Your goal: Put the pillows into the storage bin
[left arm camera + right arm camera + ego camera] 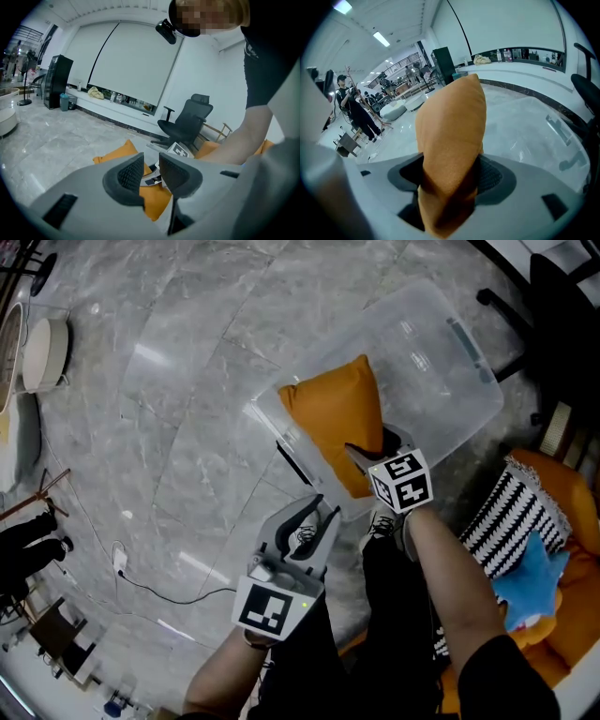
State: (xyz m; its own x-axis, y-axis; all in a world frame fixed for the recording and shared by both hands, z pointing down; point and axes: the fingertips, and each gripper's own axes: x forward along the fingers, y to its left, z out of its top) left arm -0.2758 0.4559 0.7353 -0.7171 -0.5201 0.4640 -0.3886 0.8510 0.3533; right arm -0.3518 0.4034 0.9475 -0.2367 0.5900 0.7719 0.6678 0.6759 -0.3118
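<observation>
An orange pillow (333, 418) hangs over the near end of the clear plastic storage bin (441, 362), which lies on the grey marble floor. My right gripper (367, 457) is shut on the pillow's near corner; in the right gripper view the orange pillow (450, 117) fills the space between the pads of the right gripper (450, 177). My left gripper (314, 514) hovers just left of and nearer than the pillow, its jaws a little apart with nothing between them. In the left gripper view the left gripper (151, 165) points at the orange pillow (112, 152).
A black-and-white striped pillow (511, 512) and a blue pillow (530, 582) lie on an orange seat (577, 615) at the right. A black office chair (553, 296) stands behind the bin. A cable (141, 585) runs over the floor at the left. A person (351, 110) stands far off.
</observation>
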